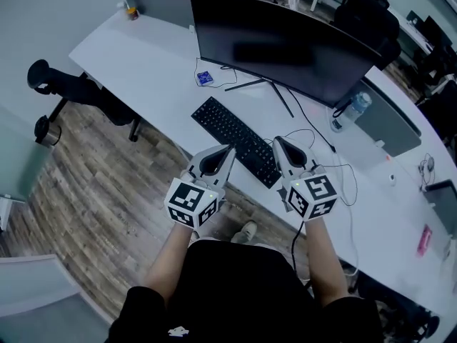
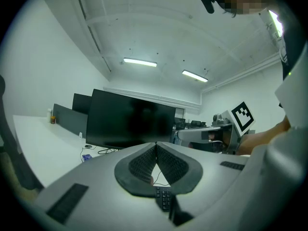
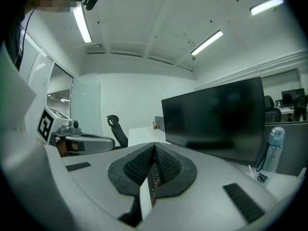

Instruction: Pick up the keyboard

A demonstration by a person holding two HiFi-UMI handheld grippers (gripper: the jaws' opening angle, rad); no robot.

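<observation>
Head view shows the black keyboard lying slantwise on the white tabletop, its near end between the left gripper and right gripper, about equally near, fingers clenched on nothing.

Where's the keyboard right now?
Head view, centre: the keyboard lies diagonally on the white desk, in front of the monitor.
</observation>
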